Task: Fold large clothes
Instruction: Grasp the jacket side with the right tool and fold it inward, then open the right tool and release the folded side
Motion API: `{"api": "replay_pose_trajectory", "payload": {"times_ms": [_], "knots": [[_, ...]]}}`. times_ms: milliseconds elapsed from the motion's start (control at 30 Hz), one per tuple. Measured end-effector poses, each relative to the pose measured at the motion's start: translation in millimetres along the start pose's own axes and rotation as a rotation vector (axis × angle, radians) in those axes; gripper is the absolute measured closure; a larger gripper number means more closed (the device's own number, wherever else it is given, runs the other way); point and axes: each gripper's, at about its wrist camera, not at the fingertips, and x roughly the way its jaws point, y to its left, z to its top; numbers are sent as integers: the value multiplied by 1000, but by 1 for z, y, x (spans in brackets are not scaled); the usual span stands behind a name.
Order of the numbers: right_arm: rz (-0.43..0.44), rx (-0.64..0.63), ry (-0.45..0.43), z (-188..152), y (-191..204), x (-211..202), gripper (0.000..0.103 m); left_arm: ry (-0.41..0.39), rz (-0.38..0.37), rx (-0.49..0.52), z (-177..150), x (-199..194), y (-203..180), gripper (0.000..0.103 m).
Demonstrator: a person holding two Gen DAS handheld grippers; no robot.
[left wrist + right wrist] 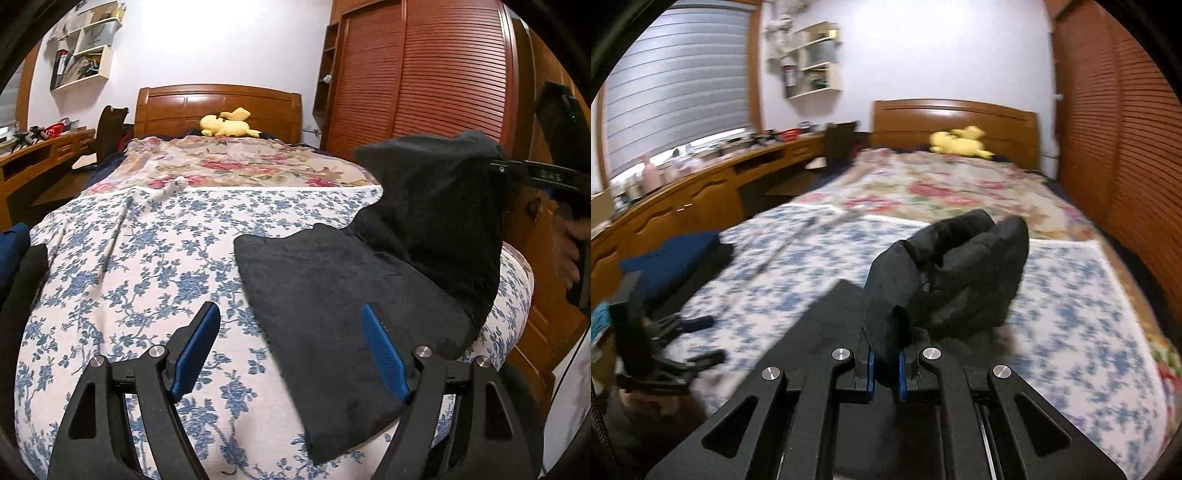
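One black garment [332, 295] on the bed [129, 258] — right tool [885, 363] clamps its lifted end, left tool [291, 343] spread apart.

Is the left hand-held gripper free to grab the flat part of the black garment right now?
Probably yes: the left hand-held gripper is open, its right finger already over the black garment, with nothing between.

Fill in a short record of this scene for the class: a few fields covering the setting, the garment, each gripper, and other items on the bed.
setting: bed with blue floral sheet, wooden headboard
garment: black garment, one part flat on the bed, the other part lifted
left gripper: open, holding nothing, one finger above the flat part
right gripper: shut on a bunched part of the garment, raised off the bed
other items: yellow plush toy by the headboard; folded blue clothes at the bed's left edge
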Motion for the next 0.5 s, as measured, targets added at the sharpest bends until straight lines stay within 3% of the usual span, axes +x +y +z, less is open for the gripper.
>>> {"api": "replay_pose_trajectory", "payload": {"times_ms": [200, 367, 500], "knots": [[162, -18, 113, -32, 44, 38, 94, -5, 26, -25, -1, -2, 15, 24], [193, -49, 233, -77, 61, 71, 94, -4, 36, -44, -3, -3, 23, 24], [182, -42, 230, -73, 59, 67, 92, 0, 38, -44, -4, -2, 24, 24]]}}
